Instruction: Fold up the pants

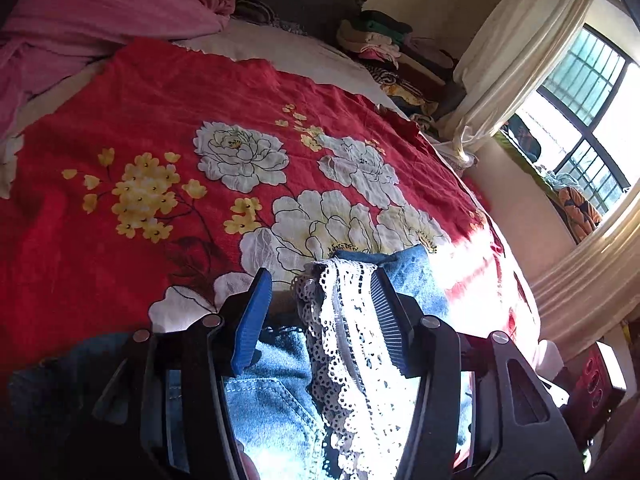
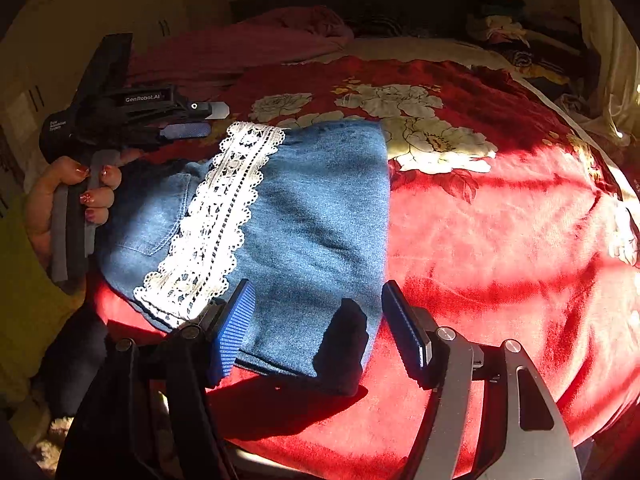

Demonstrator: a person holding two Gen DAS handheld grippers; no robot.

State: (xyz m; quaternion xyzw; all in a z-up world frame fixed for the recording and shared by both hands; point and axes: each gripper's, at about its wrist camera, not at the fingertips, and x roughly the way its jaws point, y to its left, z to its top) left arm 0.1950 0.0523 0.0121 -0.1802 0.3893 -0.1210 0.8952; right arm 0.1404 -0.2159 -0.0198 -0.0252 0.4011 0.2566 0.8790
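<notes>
Folded blue denim pants [image 2: 304, 208] with a white lace strip [image 2: 216, 216] lie on a red flowered bedspread [image 2: 500, 232], near its front left. My right gripper [image 2: 320, 320] hovers open over the near edge of the pants, and its pads touch nothing. A hand [image 2: 80, 200] holds my left gripper [image 2: 216, 120] at the far left corner of the pants, just above the cloth. In the left wrist view the left gripper [image 1: 320, 304] stands open, with the lace strip [image 1: 352, 340] and the denim [image 1: 272, 408] lying below between its fingers, unpinched.
A pink blanket [image 1: 100, 12] is bunched at the head of the bed. A pile of clothes [image 1: 384, 44] sits at the far right corner. Cream curtains [image 1: 516, 48] and a barred window [image 1: 588, 120] stand to the right. The bedspread's right half lies in bright sun.
</notes>
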